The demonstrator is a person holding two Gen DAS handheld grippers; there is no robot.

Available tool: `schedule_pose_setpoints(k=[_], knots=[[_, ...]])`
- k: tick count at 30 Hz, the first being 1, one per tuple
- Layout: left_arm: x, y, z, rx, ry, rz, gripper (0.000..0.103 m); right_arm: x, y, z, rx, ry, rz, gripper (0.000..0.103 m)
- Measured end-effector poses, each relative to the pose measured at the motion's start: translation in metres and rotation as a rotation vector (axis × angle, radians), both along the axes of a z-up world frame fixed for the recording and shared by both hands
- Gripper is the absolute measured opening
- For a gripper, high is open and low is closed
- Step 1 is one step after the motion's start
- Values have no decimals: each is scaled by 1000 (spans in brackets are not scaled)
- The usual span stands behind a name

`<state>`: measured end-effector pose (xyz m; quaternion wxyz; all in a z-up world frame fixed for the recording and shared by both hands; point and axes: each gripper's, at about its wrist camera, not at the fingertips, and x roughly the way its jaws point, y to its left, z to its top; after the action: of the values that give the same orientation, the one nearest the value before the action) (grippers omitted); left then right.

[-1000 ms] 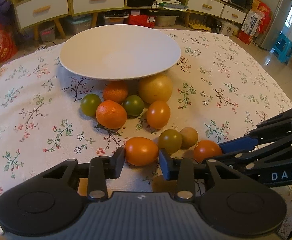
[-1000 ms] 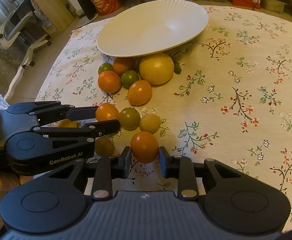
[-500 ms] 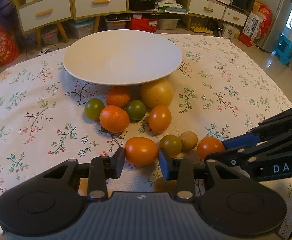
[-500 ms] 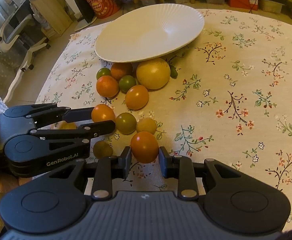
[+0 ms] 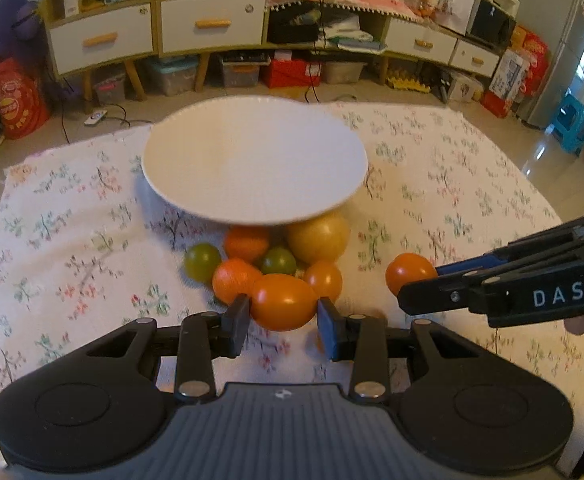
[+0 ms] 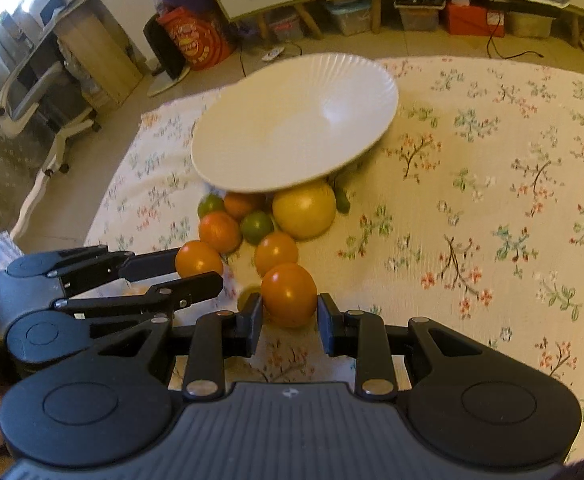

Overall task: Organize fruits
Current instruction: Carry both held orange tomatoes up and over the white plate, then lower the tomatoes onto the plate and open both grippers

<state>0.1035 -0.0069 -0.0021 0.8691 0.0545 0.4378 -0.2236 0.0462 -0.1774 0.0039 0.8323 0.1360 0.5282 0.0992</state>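
Floral woven tablecloth (image 6: 491, 184) under ribbed white plate (image 6: 292, 128), each gripper's black pads clamping one smooth orange tomato

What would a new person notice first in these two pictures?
Each gripper is shut on an orange tomato: the left gripper holds an oval one, the right gripper a round one. Behind them, a big empty white plate stands over a cluster of fruit on the flowered cloth.
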Motion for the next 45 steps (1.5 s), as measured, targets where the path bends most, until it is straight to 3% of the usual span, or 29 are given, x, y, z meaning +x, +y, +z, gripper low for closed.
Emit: schedule_pose_setpoints(k=[14, 28, 45], knots=[[35, -17, 15, -24, -37, 47, 12, 42, -10, 12, 50, -35, -101, 26], [98, -20, -13, -2, -31, 48, 12, 106, -22, -6, 68, -41, -129, 26], [114, -32, -26, 40, -66, 8, 12, 137, -25, -27, 69, 4, -134, 26]])
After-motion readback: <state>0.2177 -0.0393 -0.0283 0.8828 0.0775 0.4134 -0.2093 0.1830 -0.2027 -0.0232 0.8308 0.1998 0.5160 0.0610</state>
